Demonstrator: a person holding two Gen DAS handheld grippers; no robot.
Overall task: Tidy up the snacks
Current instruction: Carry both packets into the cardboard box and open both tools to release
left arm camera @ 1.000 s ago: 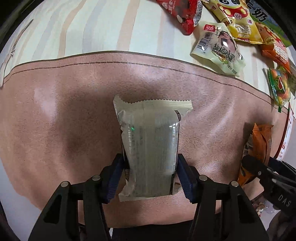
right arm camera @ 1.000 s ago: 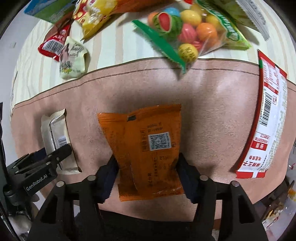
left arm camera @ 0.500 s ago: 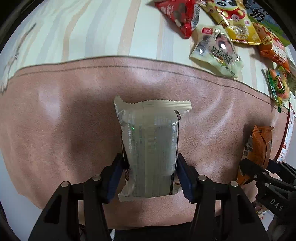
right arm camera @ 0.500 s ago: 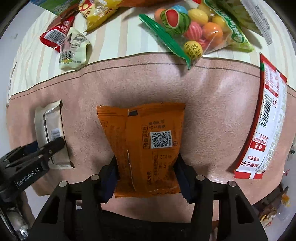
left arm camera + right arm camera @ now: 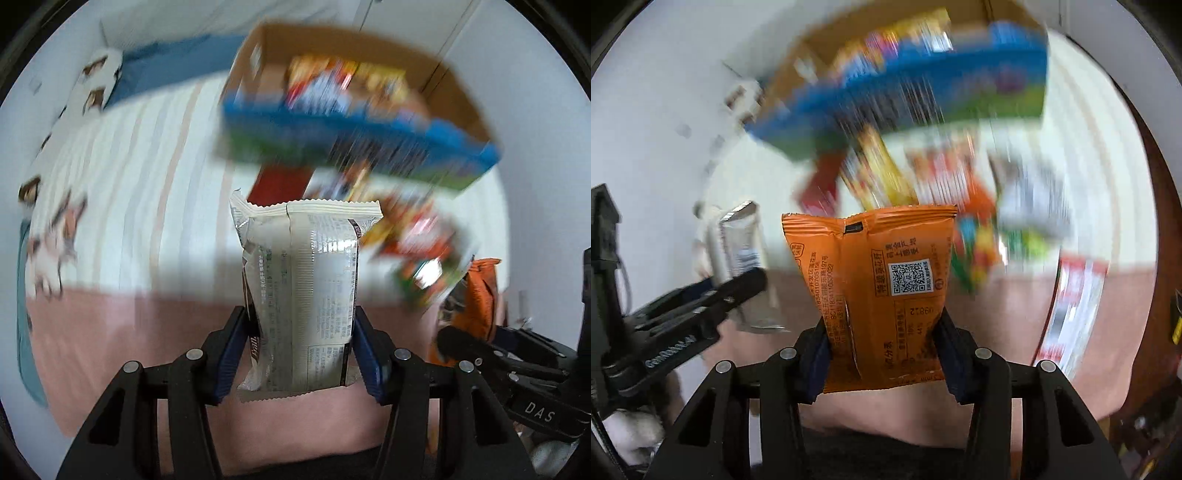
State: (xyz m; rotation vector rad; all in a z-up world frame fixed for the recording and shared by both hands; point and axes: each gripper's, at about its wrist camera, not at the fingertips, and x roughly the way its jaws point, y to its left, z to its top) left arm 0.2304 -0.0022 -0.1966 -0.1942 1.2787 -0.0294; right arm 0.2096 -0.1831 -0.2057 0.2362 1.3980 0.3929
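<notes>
Both grippers are up off the mat, each with a snack packet pinched between its blue pads. From the left wrist view, the left gripper [image 5: 299,354] clamps a silvery white packet [image 5: 301,291] by its lower half; the packet stands upright between the fingers, its crimped top edge free and its printed back seam facing the camera. The right gripper [image 5: 882,354] grips an orange packet [image 5: 882,291] the same way, low on its sides, with a square code label showing on the back. Its jaws have just been closing in on that packet, which now bulges a little between the pads.

Each tool shows in the other's view: the orange packet and black fingers of the right gripper sit at the far right edge of the left view, and the silvery packet with the left gripper's black arm sits at the left of the right view, so the two packets hang side by side, apart from each other.

Below them lies the pinkish brown mat [image 5: 122,343] on a striped cloth [image 5: 147,192]. Further off, badly blurred, is an open cardboard box [image 5: 354,92] with a blue and green front and colourful packs inside, and a scatter of loose snacks [image 5: 923,177] lies on the cloth in front of it.
</notes>
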